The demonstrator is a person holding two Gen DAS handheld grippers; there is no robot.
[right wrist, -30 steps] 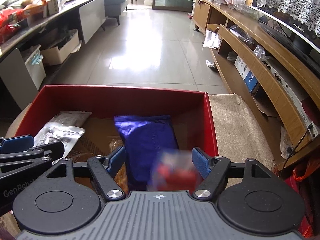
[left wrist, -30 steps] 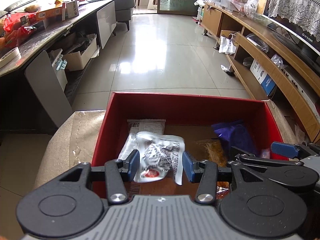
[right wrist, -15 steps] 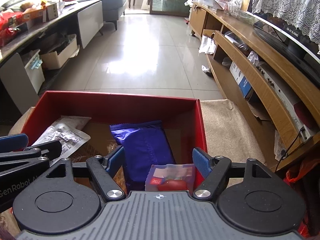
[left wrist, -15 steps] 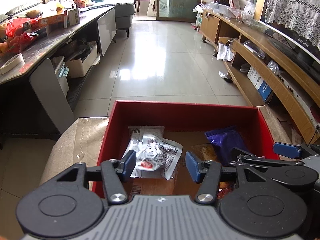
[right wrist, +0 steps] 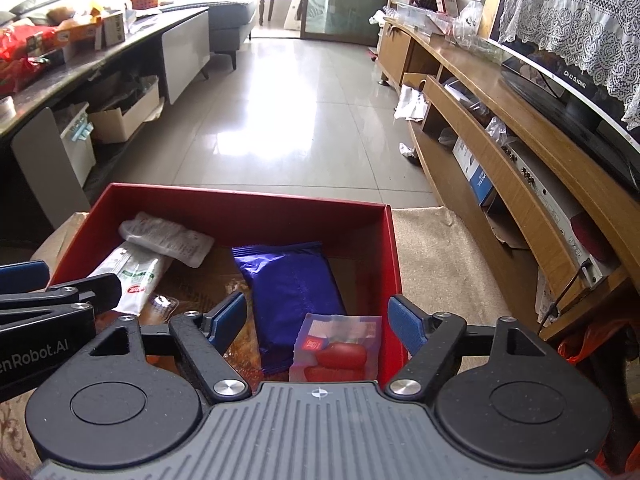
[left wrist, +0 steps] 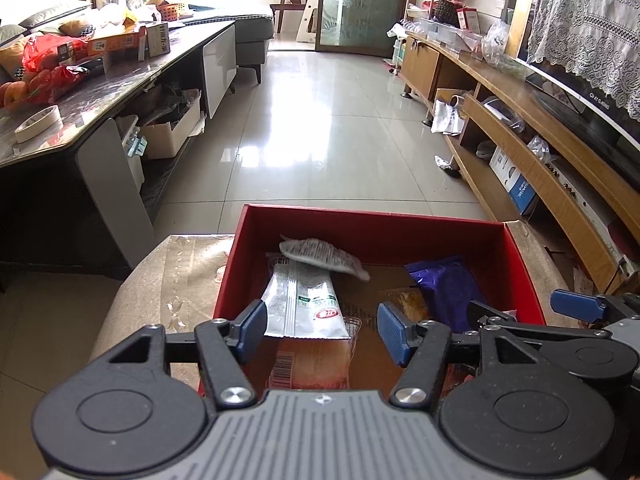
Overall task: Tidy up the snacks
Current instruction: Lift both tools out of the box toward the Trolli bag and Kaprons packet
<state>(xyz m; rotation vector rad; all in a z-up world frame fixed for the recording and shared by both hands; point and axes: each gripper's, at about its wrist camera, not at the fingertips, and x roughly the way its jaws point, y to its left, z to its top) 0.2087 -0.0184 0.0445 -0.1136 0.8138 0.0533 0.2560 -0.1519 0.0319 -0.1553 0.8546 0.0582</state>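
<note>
A red box [left wrist: 372, 226] [right wrist: 240, 204] holds several snack packets. A small white printed packet [left wrist: 320, 254] [right wrist: 168, 236] lies at the back left on a long white packet [left wrist: 304, 304] [right wrist: 132, 272]. A purple packet [left wrist: 444, 288] [right wrist: 292, 280] lies on the right. A clear packet with red snacks [right wrist: 340, 348] rests at the near right corner. An orange-brown packet [left wrist: 312, 364] lies at the front. My left gripper [left wrist: 322, 332] is open and empty above the box front. My right gripper [right wrist: 316, 322] is open and empty over the clear packet.
The box sits on a beige patterned cloth [left wrist: 172, 280] [right wrist: 436, 256]. A dark counter [left wrist: 80, 92] with clutter runs along the left. A wooden TV shelf [right wrist: 520, 152] runs along the right. Tiled floor [left wrist: 320, 128] lies beyond.
My left gripper opened and let go of the small white packet, which now lies at the box's back left. My right gripper dropped the clear red packet. Both grippers drew back.
</note>
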